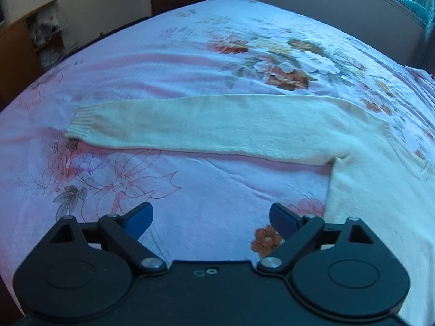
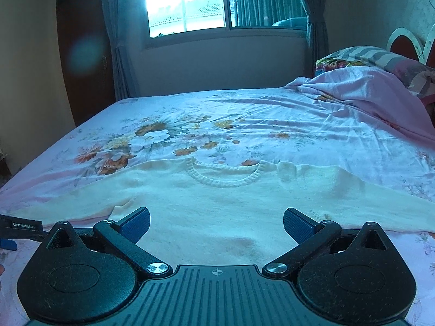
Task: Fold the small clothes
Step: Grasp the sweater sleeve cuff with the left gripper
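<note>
A cream sweater [image 2: 217, 203] lies flat on the bed [image 2: 299, 125], front up, with its collar [image 2: 225, 175] toward the far side. In the left view one sleeve [image 1: 204, 125] stretches straight out to the side and ends in a ribbed cuff [image 1: 81, 122].

The left gripper [image 1: 210, 221] hovers over the bare sheet [image 1: 190, 190] near that sleeve, jaws wide apart and holding nothing. The right gripper [image 2: 216, 226] hovers over the lower body of the sweater, jaws also apart and empty.

The knit looks soft, thick and light — it will probably sag and stretch if only one layer is pinched, but it should not slip much between the pads. I think the cuff is the best place to hold for the first fold, because the rib is firmer. For the body, the hem corners or the shoulder seam seem safer than the middle.
</note>
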`<state>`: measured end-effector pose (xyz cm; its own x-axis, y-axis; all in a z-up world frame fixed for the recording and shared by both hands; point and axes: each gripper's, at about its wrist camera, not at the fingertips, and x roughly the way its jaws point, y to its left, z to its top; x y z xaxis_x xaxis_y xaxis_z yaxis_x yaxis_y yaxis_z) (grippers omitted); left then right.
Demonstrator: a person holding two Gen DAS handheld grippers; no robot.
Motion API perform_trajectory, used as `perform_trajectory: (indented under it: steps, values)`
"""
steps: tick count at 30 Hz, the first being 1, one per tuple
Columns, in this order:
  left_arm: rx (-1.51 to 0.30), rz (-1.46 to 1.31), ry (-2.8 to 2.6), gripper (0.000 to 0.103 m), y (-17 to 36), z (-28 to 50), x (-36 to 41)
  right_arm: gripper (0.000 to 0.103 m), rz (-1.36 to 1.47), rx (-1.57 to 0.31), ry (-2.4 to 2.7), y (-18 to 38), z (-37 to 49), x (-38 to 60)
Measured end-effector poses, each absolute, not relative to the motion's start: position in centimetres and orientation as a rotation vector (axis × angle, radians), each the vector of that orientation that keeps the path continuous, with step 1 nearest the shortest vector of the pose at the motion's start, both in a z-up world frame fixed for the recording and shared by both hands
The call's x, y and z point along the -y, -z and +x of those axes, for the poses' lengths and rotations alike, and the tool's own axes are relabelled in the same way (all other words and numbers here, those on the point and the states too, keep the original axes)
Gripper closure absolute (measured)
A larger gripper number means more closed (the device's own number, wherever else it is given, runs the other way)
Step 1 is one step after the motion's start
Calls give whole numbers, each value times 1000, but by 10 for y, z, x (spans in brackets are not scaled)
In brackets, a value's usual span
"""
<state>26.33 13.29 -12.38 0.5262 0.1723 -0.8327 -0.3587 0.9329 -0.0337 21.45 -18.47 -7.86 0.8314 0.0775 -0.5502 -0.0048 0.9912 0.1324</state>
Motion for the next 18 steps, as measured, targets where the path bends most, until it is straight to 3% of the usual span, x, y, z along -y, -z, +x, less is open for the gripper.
perform_trajectory:
  steps: [6, 8, 11, 18]
  values:
    - [-1004, -344, -373, 22, 143, 282, -171, 0, 107, -614, -73, 98, 244, 172]
    - [-1008, -389, -393, 33, 148, 287, -184, 0, 109, -621, -73, 104, 253, 170]
    - [-995, -458, -405, 39, 156, 292, -204, 0, 110, -633, -73, 112, 263, 169]
    - [-929, -667, -428, 44, 164, 299, -250, 0, 106, -668, -76, 130, 276, 165]
